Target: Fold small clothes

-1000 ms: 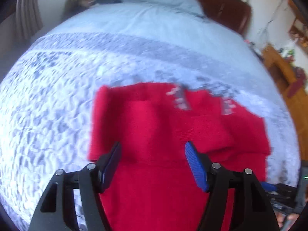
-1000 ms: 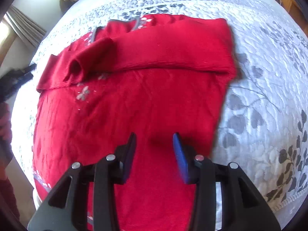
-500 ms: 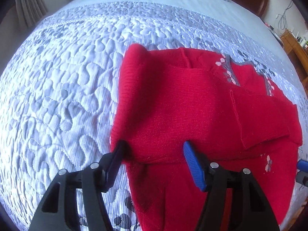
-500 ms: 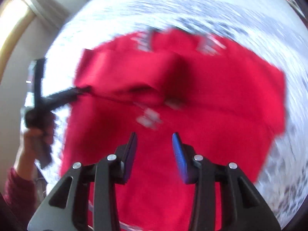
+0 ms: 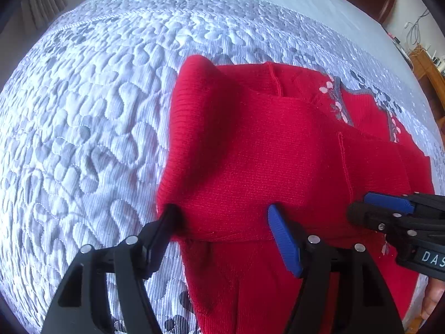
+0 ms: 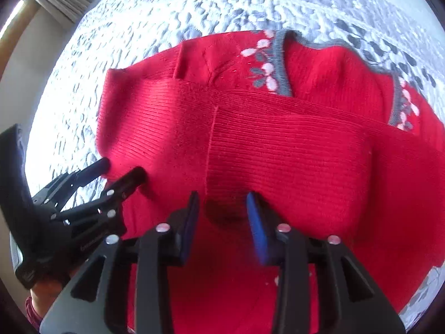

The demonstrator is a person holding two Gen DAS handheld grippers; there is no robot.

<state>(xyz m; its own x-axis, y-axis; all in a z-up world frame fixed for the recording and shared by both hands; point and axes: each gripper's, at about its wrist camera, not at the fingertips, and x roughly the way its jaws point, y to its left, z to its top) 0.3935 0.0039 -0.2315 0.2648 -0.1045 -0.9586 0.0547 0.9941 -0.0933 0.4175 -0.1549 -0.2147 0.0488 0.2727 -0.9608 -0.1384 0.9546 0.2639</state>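
Quilted grey-and-white bedspread (image 5: 83, 128) carries a red sweater (image 5: 278, 161), both sleeves folded across its chest. Pointing steeply down, the left gripper (image 5: 222, 220) spreads wider astride the sweater's folded sleeve edge. Beside it over the sleeves, the right gripper (image 6: 222, 211) opens, pinching nothing.

White letters "DAS" readable on black body of right gripper (image 5: 358, 208), at right edge of left wrist view; word cut off by frame edge

Small lettering on black body of left gripper (image 6: 119, 171), in right wrist view, too small and blurred to read

No other text, number or sign legible
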